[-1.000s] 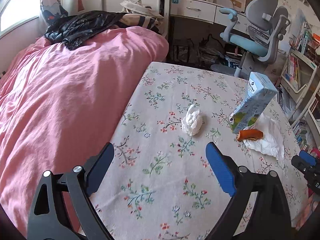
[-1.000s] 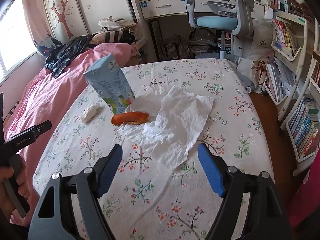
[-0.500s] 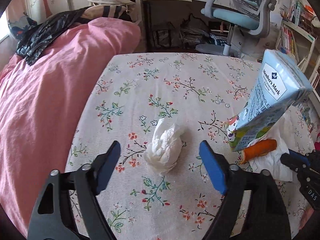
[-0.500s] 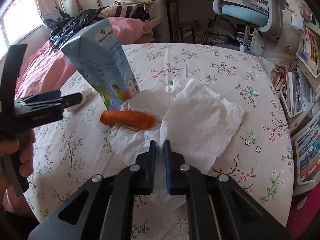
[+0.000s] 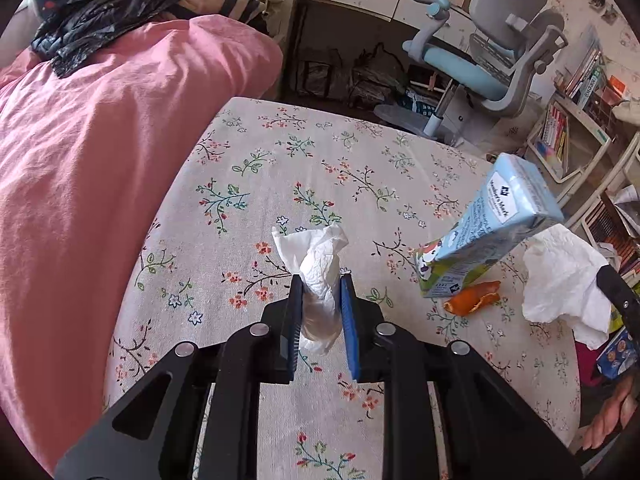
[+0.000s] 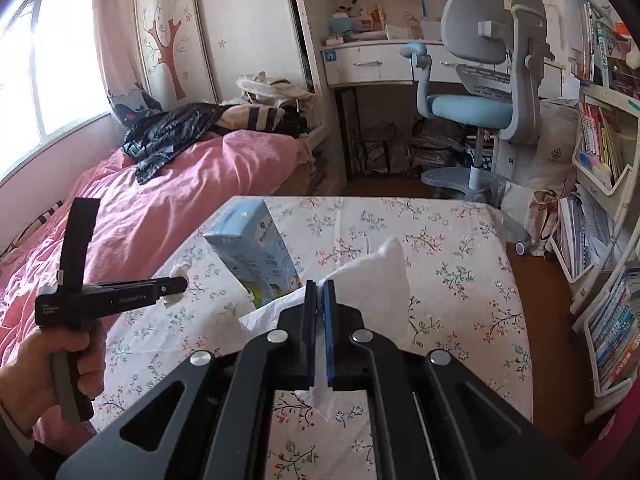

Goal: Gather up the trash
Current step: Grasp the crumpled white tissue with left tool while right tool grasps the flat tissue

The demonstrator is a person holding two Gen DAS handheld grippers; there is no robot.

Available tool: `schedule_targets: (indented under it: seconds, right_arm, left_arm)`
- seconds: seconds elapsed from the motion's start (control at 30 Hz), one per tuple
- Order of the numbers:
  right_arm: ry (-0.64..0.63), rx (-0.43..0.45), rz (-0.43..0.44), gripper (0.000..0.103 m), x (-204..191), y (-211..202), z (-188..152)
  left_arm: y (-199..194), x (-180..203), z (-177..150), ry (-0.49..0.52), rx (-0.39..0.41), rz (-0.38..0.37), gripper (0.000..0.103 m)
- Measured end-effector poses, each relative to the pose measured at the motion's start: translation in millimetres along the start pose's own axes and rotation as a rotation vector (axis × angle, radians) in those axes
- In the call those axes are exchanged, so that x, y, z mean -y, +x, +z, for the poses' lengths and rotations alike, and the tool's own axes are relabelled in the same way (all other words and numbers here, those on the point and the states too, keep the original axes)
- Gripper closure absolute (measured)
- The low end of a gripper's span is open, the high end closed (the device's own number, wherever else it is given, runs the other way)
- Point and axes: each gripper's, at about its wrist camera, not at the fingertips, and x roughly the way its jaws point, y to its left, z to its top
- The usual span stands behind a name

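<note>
L gripper point(image 5: 320, 280): clenched on the wad point(image 5: 318, 264), a crumpled tissue; grip sits low on the wad so the loose top flares above the pads; wad appears lifted off the table point(image 5: 248, 184), prob. to carry it clear without dragging on the cloth.

R gripper point(image 6: 319, 286): clamped on the sheet point(image 6: 372, 276), a flat tissue; pinch is at one edge, so the rest hangs and peaks in front of the lens; sheet seems raised above the table, w/ a tail hanging below the jaws.

Carton point(image 5: 488, 232): standing on table, leaning in the fisheye; not held; just beside it lies the peel point(image 5: 472, 302), orange, bare on the cloth; both untouched.

Judgement: both soft items are in hand at once, one per gripper, presumably to save a trip; carton & peel remain to collect; no bin or bag identified in either view, so drop-off point cannot be told. Risk: edge pinch on sheet is thin; could slip if swung.

Bed point(image 5: 100, 140) adjoins table on the L side; chair point(image 6: 476, 80) beyond the far end; neither involved.
</note>
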Motion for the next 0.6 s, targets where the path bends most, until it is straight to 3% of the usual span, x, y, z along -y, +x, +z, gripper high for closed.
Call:
schedule_targets:
  seconds: [0.23,0.4,0.6]
  right_arm:
    - [0.088,0.023,0.091,0.099,5.0,-20.1,-7.8]
    - [0.065,0.039,0.117,0.099,-10.7,-41.5,-17.2]
    - [0.079,0.029,0.126,0.099,-15.0,-50.0,-25.6]
  left_arm:
    - [-46.2,15.2,-21.2,0.044,0.076,-0.053,0.085]
    - [-80.4,21.4,-42.7,0.083,0.111,-0.036,0.085]
    - [-105.3,9.3,-60.2,0.062,0.112,-0.034,0.085]
